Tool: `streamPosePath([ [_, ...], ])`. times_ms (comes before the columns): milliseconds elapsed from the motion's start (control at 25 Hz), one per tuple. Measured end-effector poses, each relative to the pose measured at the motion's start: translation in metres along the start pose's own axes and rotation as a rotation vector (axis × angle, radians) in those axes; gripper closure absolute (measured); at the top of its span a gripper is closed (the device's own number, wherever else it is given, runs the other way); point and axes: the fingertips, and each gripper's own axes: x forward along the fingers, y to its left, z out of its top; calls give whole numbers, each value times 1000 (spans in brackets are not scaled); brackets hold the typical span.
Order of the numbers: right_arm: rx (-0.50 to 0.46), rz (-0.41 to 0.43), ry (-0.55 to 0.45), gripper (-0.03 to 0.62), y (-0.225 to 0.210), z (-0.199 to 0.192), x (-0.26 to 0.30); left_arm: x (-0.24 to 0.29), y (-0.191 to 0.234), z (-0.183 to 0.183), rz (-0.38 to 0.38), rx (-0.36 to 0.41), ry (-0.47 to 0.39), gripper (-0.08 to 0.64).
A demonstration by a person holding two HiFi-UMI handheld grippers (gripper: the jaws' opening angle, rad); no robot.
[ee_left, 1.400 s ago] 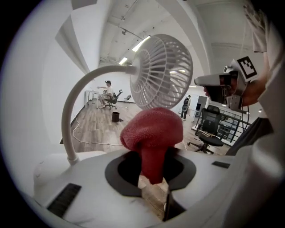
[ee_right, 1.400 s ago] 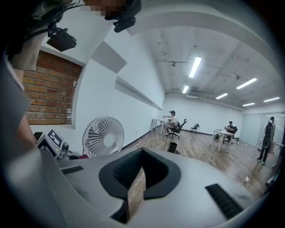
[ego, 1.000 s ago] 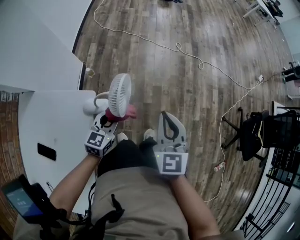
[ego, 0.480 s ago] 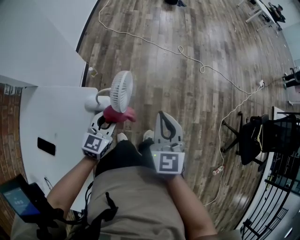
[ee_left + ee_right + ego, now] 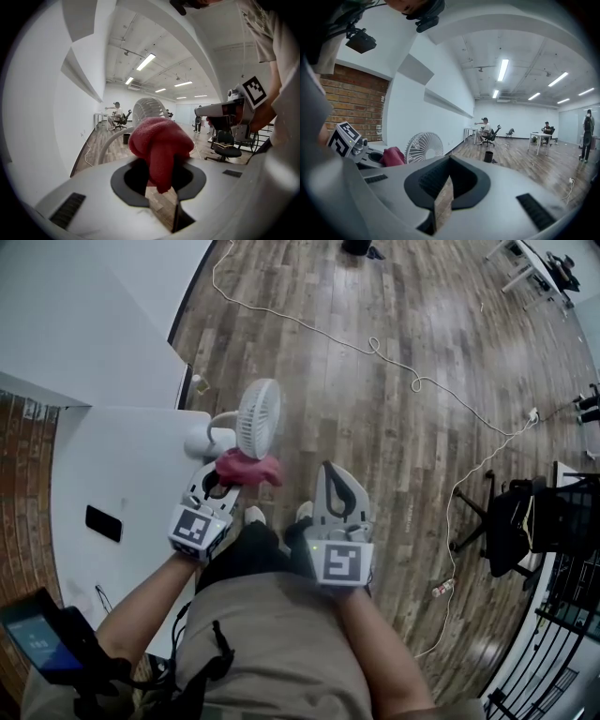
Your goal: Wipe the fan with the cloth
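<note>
The left claw pinches the soft, limp cloth by its bunched end. The light fan probably tips easily. The right claw is clenched, empty.

You raise your left gripper a little, and the red cloth between its jaws comes up with it beside the fan.

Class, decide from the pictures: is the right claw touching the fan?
Apart. The head view shows bare floor between the right claw and the fan; its jaws are shut on nothing.
</note>
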Motion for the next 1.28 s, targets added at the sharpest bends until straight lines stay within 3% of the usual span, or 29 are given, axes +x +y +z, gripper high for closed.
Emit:
streamPosePath([
  [280, 16, 13, -11, 594, 7, 1, 0, -11, 7, 10, 35, 29, -33, 474],
  [480, 29, 21, -16, 594, 15, 0, 3, -17, 3, 30, 13, -9, -53, 474],
  [1000, 62, 12, -15, 594, 15, -3, 12, -25, 14, 70, 27, 12, -107, 474],
  [1280, 77, 4, -21, 594, 11, 1, 17, -21, 32, 77, 63, 71, -124, 474],
])
